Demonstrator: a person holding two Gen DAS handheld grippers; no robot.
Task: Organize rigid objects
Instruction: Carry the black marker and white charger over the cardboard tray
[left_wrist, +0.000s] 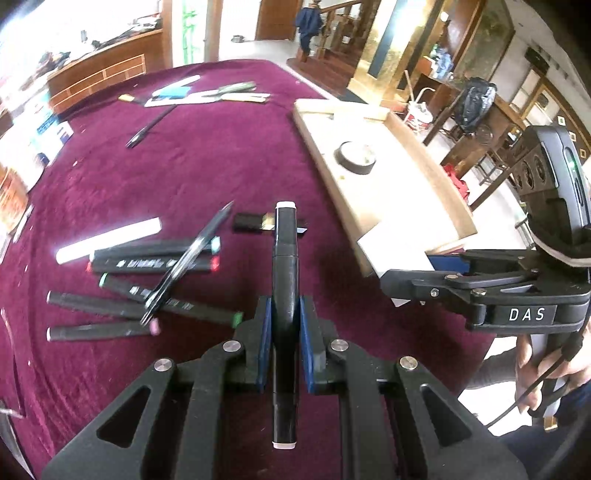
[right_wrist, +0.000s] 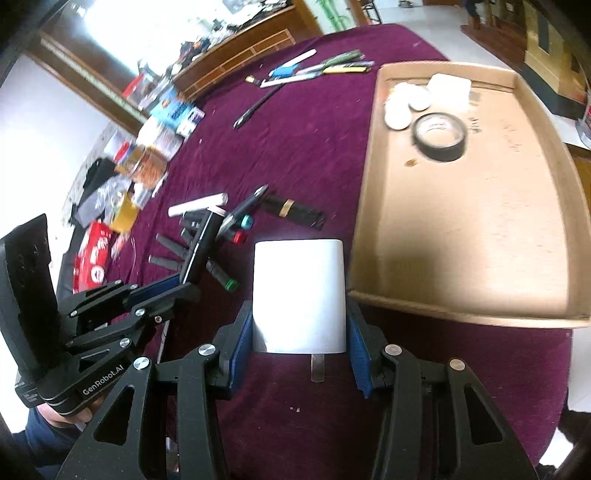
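Left gripper (left_wrist: 284, 314) clamps a black marker (left_wrist: 284, 273) mid-barrel, above the cloth near the marker pile (left_wrist: 147, 288). Right gripper (right_wrist: 299, 332) pinches a white charger (right_wrist: 299, 295) by its sides, just off the tray (right_wrist: 546, 184) near edge. Risk: smooth charger slips from the pads; long marker pivots, clips the tray rim.

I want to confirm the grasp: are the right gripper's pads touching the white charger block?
Touching. The right wrist view shows the right gripper with both blue pads pressed against the sides of the white charger block, no gap visible.
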